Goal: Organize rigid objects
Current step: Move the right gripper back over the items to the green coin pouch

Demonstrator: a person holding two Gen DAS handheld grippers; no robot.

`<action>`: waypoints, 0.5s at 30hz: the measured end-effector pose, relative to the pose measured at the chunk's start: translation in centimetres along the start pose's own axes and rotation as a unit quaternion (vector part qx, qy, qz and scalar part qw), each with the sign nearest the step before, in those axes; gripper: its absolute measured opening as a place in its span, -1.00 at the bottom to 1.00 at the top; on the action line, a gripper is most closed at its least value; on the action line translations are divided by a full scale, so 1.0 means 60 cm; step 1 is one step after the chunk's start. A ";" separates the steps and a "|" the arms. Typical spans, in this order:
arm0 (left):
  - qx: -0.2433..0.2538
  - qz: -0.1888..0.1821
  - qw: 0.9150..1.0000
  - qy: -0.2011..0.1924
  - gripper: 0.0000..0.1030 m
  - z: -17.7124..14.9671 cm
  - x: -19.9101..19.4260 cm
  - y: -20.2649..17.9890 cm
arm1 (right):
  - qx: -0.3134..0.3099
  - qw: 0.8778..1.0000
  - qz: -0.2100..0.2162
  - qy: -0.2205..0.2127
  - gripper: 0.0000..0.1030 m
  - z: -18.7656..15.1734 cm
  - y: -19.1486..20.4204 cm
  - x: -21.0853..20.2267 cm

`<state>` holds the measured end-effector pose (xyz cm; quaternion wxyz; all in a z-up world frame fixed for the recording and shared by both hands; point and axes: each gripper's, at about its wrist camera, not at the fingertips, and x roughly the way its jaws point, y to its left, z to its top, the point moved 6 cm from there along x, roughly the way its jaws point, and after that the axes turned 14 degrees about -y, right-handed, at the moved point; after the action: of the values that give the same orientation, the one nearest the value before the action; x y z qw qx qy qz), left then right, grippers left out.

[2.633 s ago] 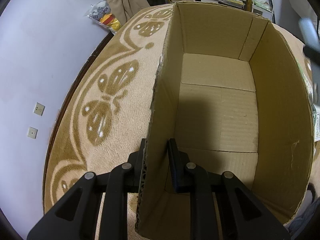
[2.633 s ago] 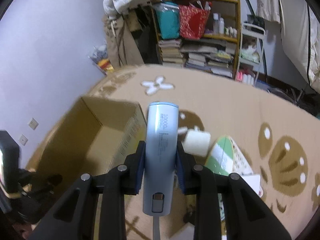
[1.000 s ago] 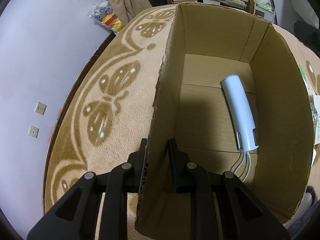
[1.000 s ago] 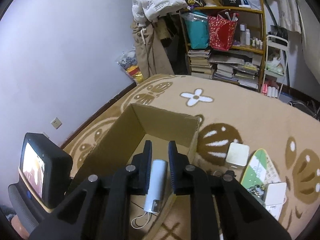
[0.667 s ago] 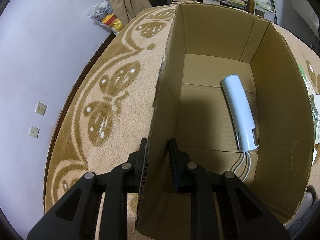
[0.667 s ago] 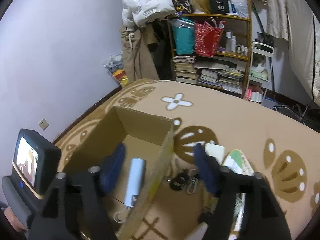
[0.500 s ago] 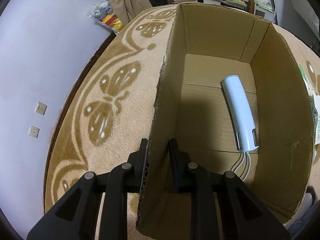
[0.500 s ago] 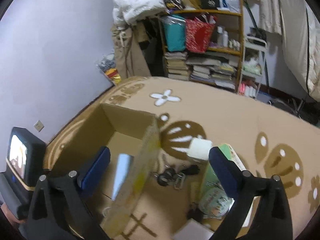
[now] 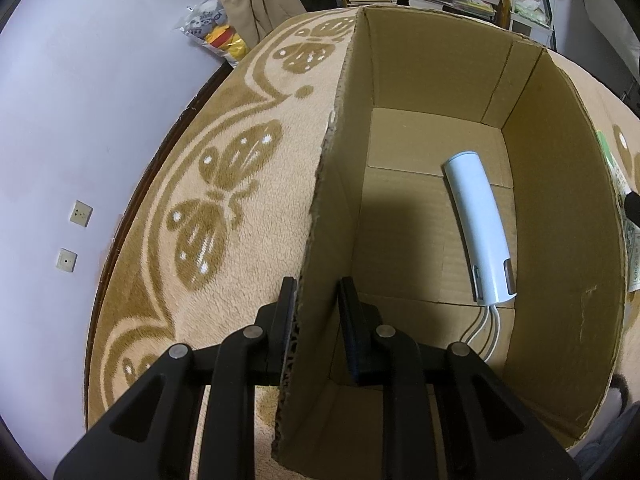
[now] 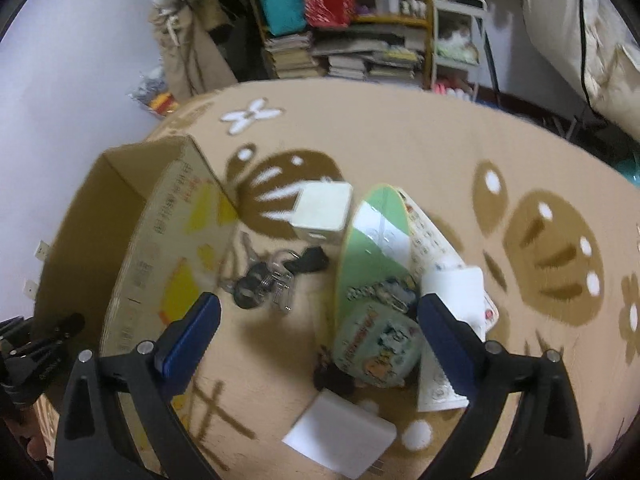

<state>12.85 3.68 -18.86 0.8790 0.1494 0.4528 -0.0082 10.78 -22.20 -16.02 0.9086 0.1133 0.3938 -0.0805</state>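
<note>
My left gripper (image 9: 316, 320) is shut on the near left wall of an open cardboard box (image 9: 340, 168). A pale blue power bank (image 9: 480, 232) with a white cable lies on the box floor by the right wall. My right gripper (image 10: 316, 340) is open and empty above the rug. Under it lie a bunch of keys (image 10: 264, 280), a white square charger (image 10: 322, 210), a green round-topped packet (image 10: 376, 276), a white block (image 10: 456, 292) and a white adapter (image 10: 340, 436). The box (image 10: 132, 232) stands left of these.
A beige rug (image 10: 400, 144) with brown patterns covers the floor. A lilac wall (image 9: 60, 100) with two sockets runs along the left. Shelves of books and bags (image 10: 340, 32) stand at the back. A snack bag (image 9: 208, 32) rests by the wall.
The power bank went from my right gripper into the box. My right gripper has opened wide and swung right, from over the box to above the loose items on the rug. The left has held still.
</note>
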 end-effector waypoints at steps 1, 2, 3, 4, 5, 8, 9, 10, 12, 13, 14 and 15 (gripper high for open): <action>0.000 0.000 1.000 0.000 -0.60 0.000 0.000 0.000 | 0.003 1.000 -0.003 0.003 1.00 -0.003 -0.005 0.002; 0.000 0.000 1.000 0.000 -0.60 -0.001 0.000 0.000 | 0.005 1.000 -0.006 0.007 1.00 -0.004 -0.009 0.004; 0.000 -0.001 1.000 0.000 -0.60 -0.001 0.000 0.000 | 0.010 1.000 -0.009 0.013 1.00 -0.008 -0.015 0.008; 0.000 -0.001 1.000 0.000 -0.60 -0.001 -0.001 0.000 | 0.015 1.000 -0.010 0.017 1.00 -0.012 -0.020 0.010; 0.000 -0.001 1.000 0.000 -0.60 -0.001 -0.001 0.000 | 0.019 1.000 -0.010 0.021 1.00 -0.015 -0.023 0.013; 0.001 0.000 1.000 0.000 -0.60 -0.001 -0.001 0.000 | 0.034 0.999 -0.011 0.035 0.96 -0.025 -0.034 0.021; 0.001 0.000 1.000 0.000 -0.60 -0.001 -0.002 0.000 | 0.035 0.999 -0.012 0.038 0.89 -0.028 -0.036 0.024; 0.002 0.000 1.000 0.000 -0.60 -0.001 -0.002 -0.001 | 0.035 0.998 -0.013 0.045 0.74 -0.031 -0.036 0.027; 0.002 0.000 1.000 0.000 -0.60 -0.001 -0.002 -0.001 | 0.035 0.998 -0.017 0.053 0.69 -0.035 -0.037 0.033; 0.001 -0.001 1.000 0.000 -0.60 -0.001 -0.002 0.000 | 0.034 0.998 -0.018 0.053 0.69 -0.036 -0.038 0.034; 0.001 -0.001 1.000 0.001 -0.60 0.000 -0.002 -0.001 | 0.034 0.998 -0.018 0.053 0.68 -0.036 -0.038 0.033; 0.000 -0.001 1.000 0.001 -0.60 0.000 -0.002 -0.001 | 0.036 0.998 -0.019 0.054 0.68 -0.036 -0.039 0.034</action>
<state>12.80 3.62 -18.78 0.8786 0.1486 0.4537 -0.0091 10.10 -23.95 -19.28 0.8797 0.1429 0.4411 -0.1056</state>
